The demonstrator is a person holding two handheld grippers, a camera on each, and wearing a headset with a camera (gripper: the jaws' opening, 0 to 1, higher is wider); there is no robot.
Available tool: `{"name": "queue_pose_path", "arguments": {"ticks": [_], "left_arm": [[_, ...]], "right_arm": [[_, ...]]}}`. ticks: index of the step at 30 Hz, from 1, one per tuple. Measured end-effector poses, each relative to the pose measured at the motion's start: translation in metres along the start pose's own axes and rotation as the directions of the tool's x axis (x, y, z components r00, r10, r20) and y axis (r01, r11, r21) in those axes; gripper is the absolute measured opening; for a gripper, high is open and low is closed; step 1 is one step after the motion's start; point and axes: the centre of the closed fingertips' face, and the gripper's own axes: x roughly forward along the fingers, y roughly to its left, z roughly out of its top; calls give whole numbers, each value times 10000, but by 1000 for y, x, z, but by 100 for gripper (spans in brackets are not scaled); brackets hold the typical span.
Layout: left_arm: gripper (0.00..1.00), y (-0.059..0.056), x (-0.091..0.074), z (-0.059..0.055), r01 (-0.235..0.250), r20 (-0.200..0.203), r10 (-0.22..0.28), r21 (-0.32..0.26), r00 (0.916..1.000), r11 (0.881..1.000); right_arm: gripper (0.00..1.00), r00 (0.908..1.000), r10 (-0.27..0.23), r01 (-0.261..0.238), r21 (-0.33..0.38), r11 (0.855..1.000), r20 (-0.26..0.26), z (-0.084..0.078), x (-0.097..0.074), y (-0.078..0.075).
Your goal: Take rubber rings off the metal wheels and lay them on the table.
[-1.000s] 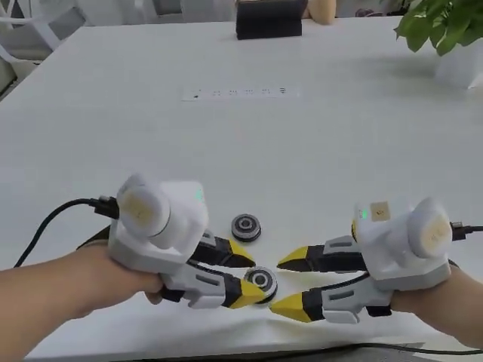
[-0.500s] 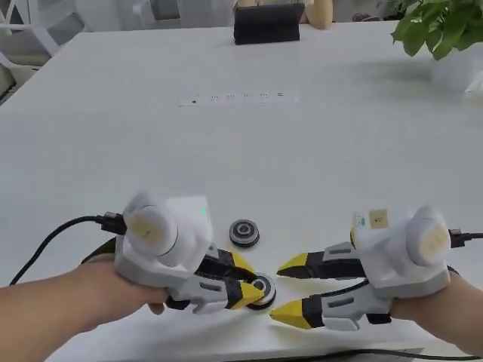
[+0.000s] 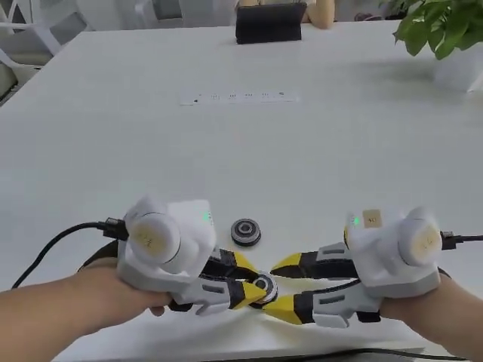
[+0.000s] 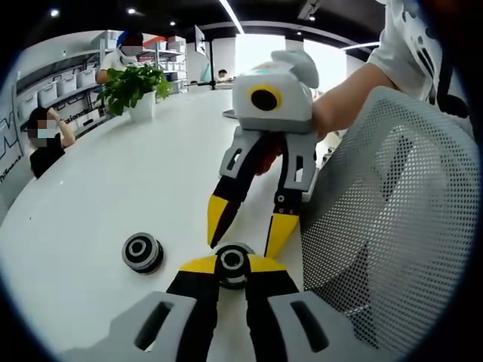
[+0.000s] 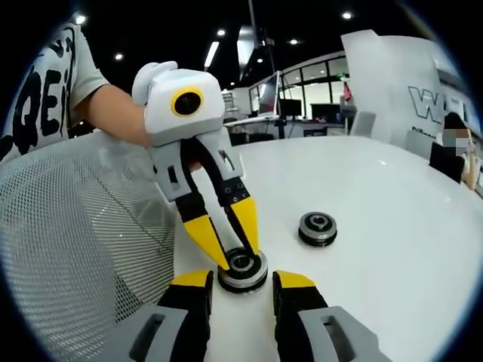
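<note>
**A:** Where is the wheel that's being worked on?

**B:** That wheel (image 5: 243,265) is at the near edge of the table (image 3: 317,151), close in front of the person. Its black rubber ring (image 5: 240,285) is still around it.

**A:** What about the left hand-held gripper?

**B:** The left hand-held gripper (image 4: 232,265) is closed on the wheel, with one yellow tip pressed to each side.

**A:** And the right one?

**B:** The right hand-held gripper (image 4: 247,234) is partly open and has hold of nothing. It points at the left one, nose to nose. In the right gripper view its two yellow tips stand either side of the wheel, with a small gap on each side.

**A:** Is the wheel lifted?

**B:** I cannot tell for sure, but it looks to be resting on the table.

**A:** Anything else nearby?

**B:** A second wheel (image 3: 244,231) lies flat on the table just beyond the tips. It's apart from both grippers and has its own ring on too. A potted plant (image 3: 441,26) stands at the far right corner. A mesh chair (image 4: 385,226) is beside the near table edge.
</note>
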Motion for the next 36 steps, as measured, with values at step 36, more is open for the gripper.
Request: {"name": "queue_pose_path", "arguments": {"ticks": [36], "left_arm": [[7,0,0,0,-194,-5,194,-41,9998,9998]], "right_arm": [[13,9993,-329,333,224,9992,-179,-9,-8,0]]}}
